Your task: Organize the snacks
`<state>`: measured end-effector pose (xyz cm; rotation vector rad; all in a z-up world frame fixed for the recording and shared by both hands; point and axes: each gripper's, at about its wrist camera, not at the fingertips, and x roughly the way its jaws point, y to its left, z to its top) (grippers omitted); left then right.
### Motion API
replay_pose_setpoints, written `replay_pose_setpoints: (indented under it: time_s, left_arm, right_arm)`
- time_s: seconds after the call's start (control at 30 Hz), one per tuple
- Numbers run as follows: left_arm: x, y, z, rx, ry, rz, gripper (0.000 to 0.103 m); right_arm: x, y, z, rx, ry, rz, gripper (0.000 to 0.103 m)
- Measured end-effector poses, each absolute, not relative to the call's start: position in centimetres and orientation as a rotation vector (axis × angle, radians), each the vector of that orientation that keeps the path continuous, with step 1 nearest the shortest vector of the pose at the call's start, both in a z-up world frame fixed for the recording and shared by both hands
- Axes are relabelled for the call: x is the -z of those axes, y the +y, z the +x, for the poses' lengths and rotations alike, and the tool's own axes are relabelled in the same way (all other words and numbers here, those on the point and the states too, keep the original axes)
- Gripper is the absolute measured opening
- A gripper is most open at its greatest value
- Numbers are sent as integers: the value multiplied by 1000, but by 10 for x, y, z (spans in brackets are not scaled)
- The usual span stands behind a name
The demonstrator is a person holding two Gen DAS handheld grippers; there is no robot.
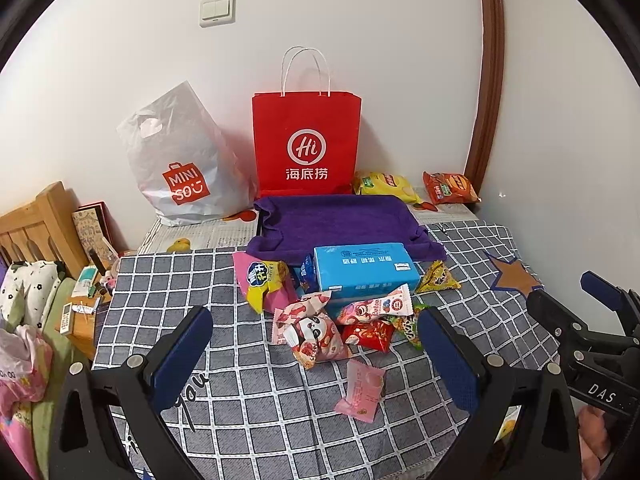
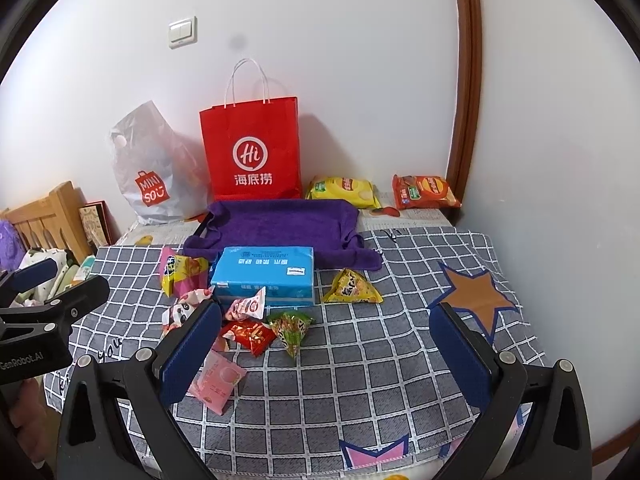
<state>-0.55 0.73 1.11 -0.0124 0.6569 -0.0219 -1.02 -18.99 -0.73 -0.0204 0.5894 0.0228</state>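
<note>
One checked grey cloth (image 1: pixel 192 292) covers the surface in front of you; everything sits on or behind it. Two carrier bags stand against the wall: one red paper bag (image 1: pixel 306 142), upright, and one white plastic bag (image 1: pixel 180 160) leaning just to its left. One purple towel (image 1: pixel 340 222) lies draped over a tray in front of the red bag. One blue tissue pack (image 1: pixel 362 266) lies flat at the towel's near edge.

Two crisp bags lie at the back right by the wall: one yellow crisp bag (image 1: pixel 386 186) and one orange crisp bag (image 1: pixel 450 188), near each other but apart.

Small snacks, counted: one pink-and-yellow packet (image 1: pixel 262 280) left of the tissue pack; one yellow triangular packet (image 2: pixel 352 288) right of it; one green triangular packet (image 2: pixel 290 328), one red packet (image 2: pixel 248 334) and about three pink-and-white packets (image 1: pixel 316 332) heaped together at its near side; one pink wrapper (image 1: pixel 360 392) alone, nearest you.

Your left gripper (image 1: pixel 316 356) has its fingers spread wide, holding nothing, hovering over the heap. Your right gripper (image 2: pixel 326 354) is likewise wide apart and empty, with bare cloth between its fingers.
</note>
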Motion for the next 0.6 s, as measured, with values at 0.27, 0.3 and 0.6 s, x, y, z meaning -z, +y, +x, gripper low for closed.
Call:
replay_pose_setpoints:
  time_s: [0.27, 0.3, 0.6]
  left_arm:
    - [-11, 7, -8, 27, 654, -15, 102]
    - [-11, 7, -7, 27, 653, -15, 102]
    - [-11, 7, -7, 27, 653, -12, 102]
  right_arm:
    - [7, -190, -10, -24, 589, -19, 103]
    - [7, -189, -10, -23, 588, -19, 103]
    - [6, -188, -11, -28, 579, -22, 103]
